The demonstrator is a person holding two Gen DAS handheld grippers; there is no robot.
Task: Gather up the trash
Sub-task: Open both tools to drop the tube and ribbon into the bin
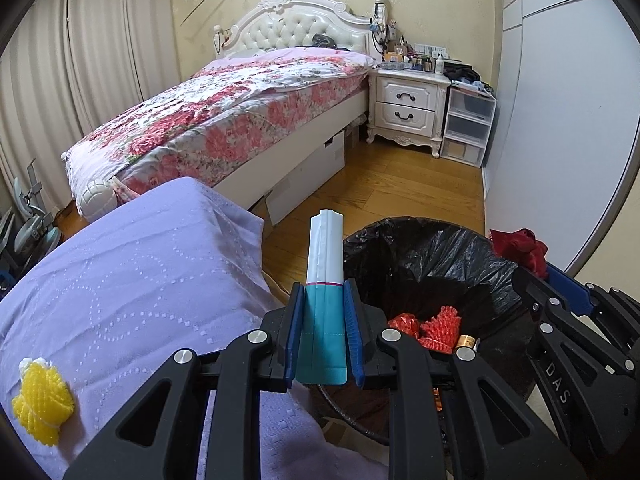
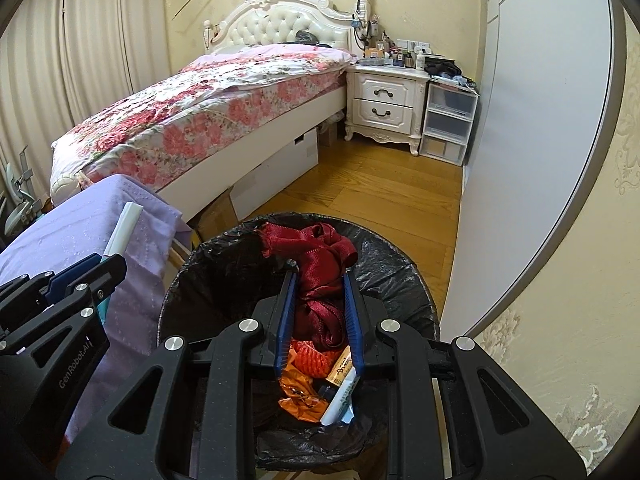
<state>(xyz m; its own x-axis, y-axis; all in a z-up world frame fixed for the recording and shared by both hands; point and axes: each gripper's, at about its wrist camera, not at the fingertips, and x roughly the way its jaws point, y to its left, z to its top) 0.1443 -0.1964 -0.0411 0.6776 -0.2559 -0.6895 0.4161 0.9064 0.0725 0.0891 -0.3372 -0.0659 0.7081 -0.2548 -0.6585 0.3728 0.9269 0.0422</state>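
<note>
Soft even daylight — sharp, fisheye-warped edges

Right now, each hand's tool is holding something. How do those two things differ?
The left tool grips a flat white-and-teal packet; the right tool grips a crumpled dark red ribbon. The packet stands stiff and straight, while the ribbon droops in soft folds. The ribbon hangs over the black-lined trash bin; the packet is beside the bin's rim, next to the purple cloth. Both are clamped between blue pads.

Bedroom, wood floor (image 1: 400, 184).
Bed (image 1: 224, 120) with floral cover, tufted headboard (image 1: 296, 28); cluttered white nightstand (image 1: 408, 108) beside it, plastic drawers (image 1: 468, 124) next; curtains (image 1: 80, 60) left; lilac cloth (image 1: 140, 280) foreground.
</note>
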